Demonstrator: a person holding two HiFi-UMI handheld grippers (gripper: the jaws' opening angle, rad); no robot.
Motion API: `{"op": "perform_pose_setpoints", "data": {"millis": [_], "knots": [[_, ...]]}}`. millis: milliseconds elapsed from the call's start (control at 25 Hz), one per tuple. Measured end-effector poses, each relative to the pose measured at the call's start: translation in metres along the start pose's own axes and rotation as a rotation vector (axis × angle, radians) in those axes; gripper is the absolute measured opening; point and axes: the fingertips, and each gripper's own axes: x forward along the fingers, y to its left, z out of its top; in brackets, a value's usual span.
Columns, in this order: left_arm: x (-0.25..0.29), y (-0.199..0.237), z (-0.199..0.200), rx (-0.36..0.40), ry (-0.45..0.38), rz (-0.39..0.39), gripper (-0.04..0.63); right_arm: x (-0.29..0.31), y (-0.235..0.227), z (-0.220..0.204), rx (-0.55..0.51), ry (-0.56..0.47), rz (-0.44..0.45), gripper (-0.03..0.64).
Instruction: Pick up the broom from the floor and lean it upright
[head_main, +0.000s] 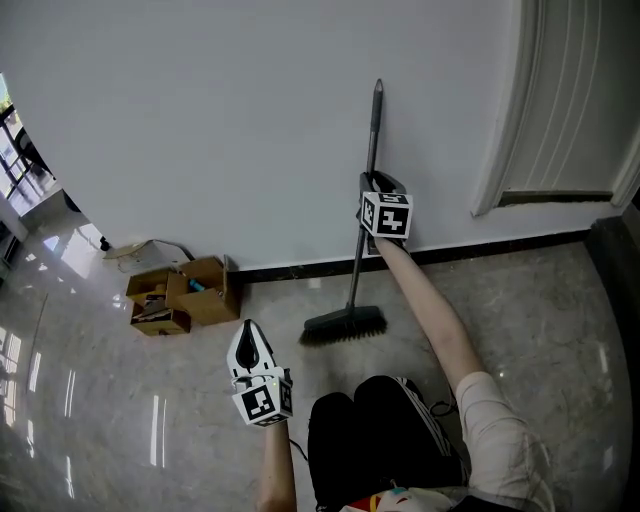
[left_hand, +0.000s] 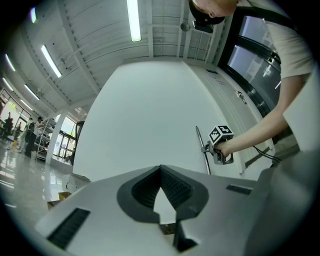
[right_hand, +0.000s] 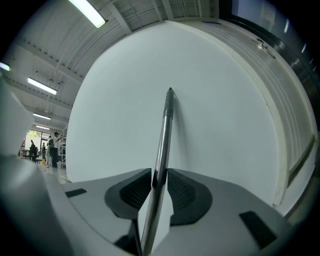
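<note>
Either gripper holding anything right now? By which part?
Right gripper is clamped on the black-bristled broom, by its grey metal handle, around mid-shaft. Left gripper: shut, holding nothing.

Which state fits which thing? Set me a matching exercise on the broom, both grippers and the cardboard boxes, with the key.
Things:
1. broom
2. left gripper
3. right gripper
4. cardboard boxes

States:
A. on the floor by the wall
B. shut on the handle
C. upright, brush head down
D. shut, nothing between the jaws

Pairs: 1-C, 2-D, 3-B, 4-A
</note>
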Motion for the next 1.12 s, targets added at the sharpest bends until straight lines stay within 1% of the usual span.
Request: {"op": "perform_pose_setpoints", "data": {"millis": [160, 280, 360, 480, 560, 640, 680, 800, 920, 1040, 1120], "knots": [[0.009, -0.016, 0.008, -0.006, -0.023, -0.026, 0.044, -0.008, 0.001, 0.025, -0.066, -0.057, -0.007, 0.089], [0.015, -0.026, 0.019, -0.014, -0.04, -0.044, 0.044, -0.022, 0.01, 0.045, -0.103, -0.098, 0.011, 0.089], [0.02, -0.033, 0.027, -0.027, -0.048, -0.052, 0.044, -0.039, 0.022, 0.057, -0.144, -0.137, 0.051, 0.089], [0.031, -0.047, 0.042, -0.044, -0.065, -0.072, 0.044, -0.075, 0.048, 0.072, -0.186, -0.189, 0.152, 0.089], [0.038, -0.059, 0.053, -0.053, -0.078, -0.094, 0.044, -0.101, 0.062, 0.074, -0.2, -0.187, 0.197, 0.087], [0.045, -0.073, 0.063, -0.06, -0.094, -0.118, 0.044, -0.13, 0.074, 0.073, -0.222, -0.189, 0.221, 0.087], [0.048, -0.079, 0.067, -0.065, -0.102, -0.129, 0.044, -0.144, 0.08, 0.071, -0.229, -0.195, 0.236, 0.079], [0.05, -0.094, 0.068, -0.074, -0.106, -0.159, 0.044, -0.183, 0.096, 0.054, -0.232, -0.203, 0.281, 0.012], [0.05, -0.106, 0.06, -0.071, -0.089, -0.183, 0.044, -0.206, 0.097, 0.025, -0.236, -0.166, 0.29, 0.012], [0.055, -0.113, 0.034, -0.066, -0.064, -0.202, 0.044, -0.209, 0.087, -0.016, -0.224, -0.105, 0.288, 0.012], [0.057, -0.115, -0.001, -0.049, -0.02, -0.216, 0.044, -0.205, 0.083, -0.054, -0.218, -0.056, 0.296, 0.012]]}}
